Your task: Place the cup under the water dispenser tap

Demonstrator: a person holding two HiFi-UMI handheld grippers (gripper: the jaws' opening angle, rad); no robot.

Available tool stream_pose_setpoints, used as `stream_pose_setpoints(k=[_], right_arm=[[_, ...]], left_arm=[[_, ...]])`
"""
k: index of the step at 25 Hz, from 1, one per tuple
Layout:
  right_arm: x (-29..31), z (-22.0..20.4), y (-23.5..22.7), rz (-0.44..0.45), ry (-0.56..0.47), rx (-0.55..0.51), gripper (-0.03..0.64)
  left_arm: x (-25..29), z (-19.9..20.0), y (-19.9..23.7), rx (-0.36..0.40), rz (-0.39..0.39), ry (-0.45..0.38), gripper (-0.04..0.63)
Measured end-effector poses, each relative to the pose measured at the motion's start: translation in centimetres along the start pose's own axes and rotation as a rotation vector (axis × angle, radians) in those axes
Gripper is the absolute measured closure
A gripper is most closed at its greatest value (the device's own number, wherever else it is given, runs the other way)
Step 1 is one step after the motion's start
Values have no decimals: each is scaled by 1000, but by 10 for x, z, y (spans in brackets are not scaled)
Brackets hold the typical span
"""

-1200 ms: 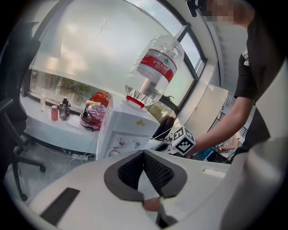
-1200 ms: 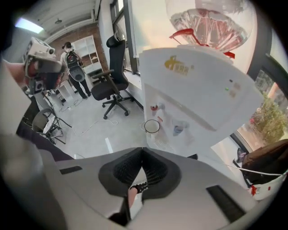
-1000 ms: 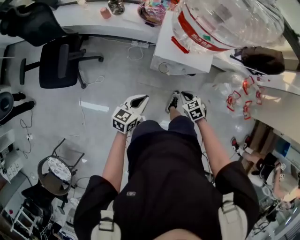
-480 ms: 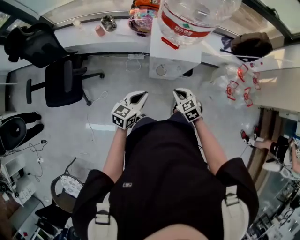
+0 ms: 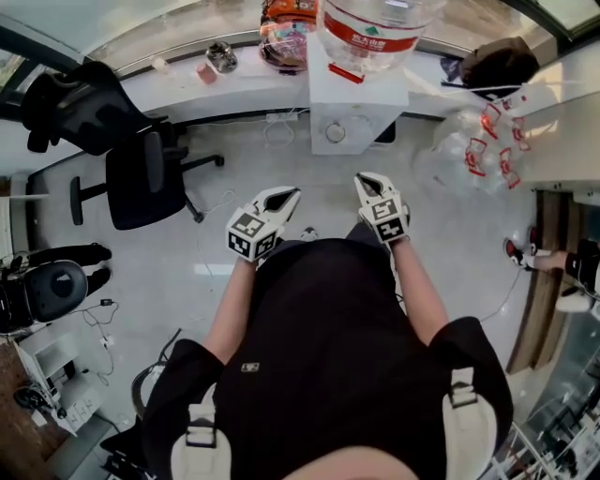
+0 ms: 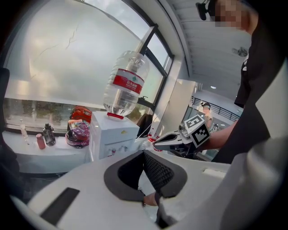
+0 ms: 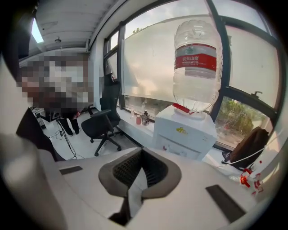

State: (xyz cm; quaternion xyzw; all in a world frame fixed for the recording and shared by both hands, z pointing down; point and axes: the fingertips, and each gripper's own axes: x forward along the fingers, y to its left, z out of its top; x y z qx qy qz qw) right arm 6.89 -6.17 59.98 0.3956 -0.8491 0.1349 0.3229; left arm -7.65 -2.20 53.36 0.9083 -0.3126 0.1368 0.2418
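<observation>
Facing the water dispenser [image 5: 356, 112], which stands at twelve o'clock on the long table [image 5: 244, 89] with its big bottle [image 5: 370, 28] upended on top, the person holds both grippers out in front of the body. The left gripper [image 5: 286, 194] has its fingers together with nothing between them. The right gripper [image 5: 366, 178] is likewise closed and empty.

No cup is in either grip, and I cannot pick one out with certainty. A small pink thing [image 5: 203, 73] stands on the table at about ten o'clock from the grippers. A round ring [image 5: 336, 132] shows at the dispenser's front, and it may be a cup seen from above or only part of the dispenser.

Such a scene fits a cup yet to be fetched as well as one already set down and let go. Either way, my advice is to look squarely at the spot below the taps before committing. Keep both grippers clear of the taps and the heavy bottle, and move slowly near the table edge.
</observation>
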Motion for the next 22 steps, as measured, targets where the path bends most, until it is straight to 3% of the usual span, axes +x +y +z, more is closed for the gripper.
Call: stream_pose_setpoints(k=[7, 22], right_arm=[[-11, -6, 17, -22, 7, 4, 622], [-44, -5, 3, -104, -17, 32, 621]], left_arm=[[-9, -12, -3, -4, -29, 6, 596], [7, 1, -33, 44, -123, 18, 595]])
